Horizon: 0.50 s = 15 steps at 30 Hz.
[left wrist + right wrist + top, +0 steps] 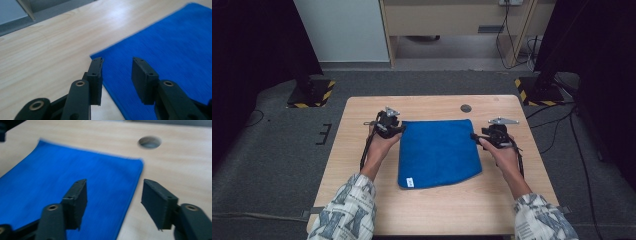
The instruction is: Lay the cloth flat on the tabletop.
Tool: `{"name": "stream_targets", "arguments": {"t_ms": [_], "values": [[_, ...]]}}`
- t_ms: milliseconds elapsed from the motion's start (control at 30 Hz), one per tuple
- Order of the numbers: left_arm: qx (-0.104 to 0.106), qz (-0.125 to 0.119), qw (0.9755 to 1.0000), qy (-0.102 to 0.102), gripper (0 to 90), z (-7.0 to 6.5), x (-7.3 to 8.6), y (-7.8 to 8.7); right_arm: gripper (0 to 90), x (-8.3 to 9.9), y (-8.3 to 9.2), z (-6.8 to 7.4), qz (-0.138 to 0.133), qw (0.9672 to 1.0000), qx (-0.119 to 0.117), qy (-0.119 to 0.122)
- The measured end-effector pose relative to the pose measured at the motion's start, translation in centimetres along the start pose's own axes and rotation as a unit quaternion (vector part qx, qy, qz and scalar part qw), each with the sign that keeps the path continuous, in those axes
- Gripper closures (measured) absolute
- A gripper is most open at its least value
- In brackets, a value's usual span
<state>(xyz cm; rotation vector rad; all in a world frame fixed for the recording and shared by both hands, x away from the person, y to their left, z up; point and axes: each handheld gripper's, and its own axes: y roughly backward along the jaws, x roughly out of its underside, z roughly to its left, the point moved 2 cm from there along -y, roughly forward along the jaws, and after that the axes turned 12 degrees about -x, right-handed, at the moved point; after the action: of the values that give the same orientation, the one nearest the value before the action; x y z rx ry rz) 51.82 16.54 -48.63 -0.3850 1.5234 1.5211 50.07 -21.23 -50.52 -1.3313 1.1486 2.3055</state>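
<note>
Surface: pale wood-grain top, set on grey carpet in a dim room; bare along its near edge, where two patterned sleeves come in.

Item 1, blue cloth: lies flat in the middle of the surface, folded, a small white tag at its near left corner. Near edge slightly curved; far edge straight.

Item 2, left claw: at the cloth's far left corner. In the left gripper view its jaws stand apart, holding nothing, the left claw straddling the cloth's left edge, one jaw over bare wood, the other over blue cloth.

Item 3, right claw: at the cloth's right edge, towards the far corner. In the right gripper view the right claw is wide open and empty, with the edge of the blue cloth running between the jaws.

Item 4, round hole: in the surface just beyond the cloth's far right corner; also seen as the round hole in the right gripper view.

Beyond: striped stand feet at either side, cables, a wooden cabinet against the far wall.

Risks, as judged: either claw may close on only the top layer, so the fold would open when lifted. A jaw dragging on wood could push the edge away and wrinkle it. Uneven grips at the two corners would skew the cloth.
</note>
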Motion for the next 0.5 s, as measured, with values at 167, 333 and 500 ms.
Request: {"name": "stream_targets", "arguments": {"t_ms": [167,333,500], "values": [[0.014,-0.009,0.9998,-0.008,57.7,-1.4,2.2,2.6,48.6,2.4,2.3,1.5,0.020,0.9991,-0.030,0.022],[0.033,-0.009,0.9994,0.002,56.4,-2.3,4.2,4.6,52.9,4.3,4.3,3.3,0.029,0.9971,-0.058,0.039],[0.048,-0.010,0.9988,-0.002,55.9,-3.6,6.6,6.1,52.8,6.2,5.8,4.5,0.043,0.9950,-0.078,0.045]]}}
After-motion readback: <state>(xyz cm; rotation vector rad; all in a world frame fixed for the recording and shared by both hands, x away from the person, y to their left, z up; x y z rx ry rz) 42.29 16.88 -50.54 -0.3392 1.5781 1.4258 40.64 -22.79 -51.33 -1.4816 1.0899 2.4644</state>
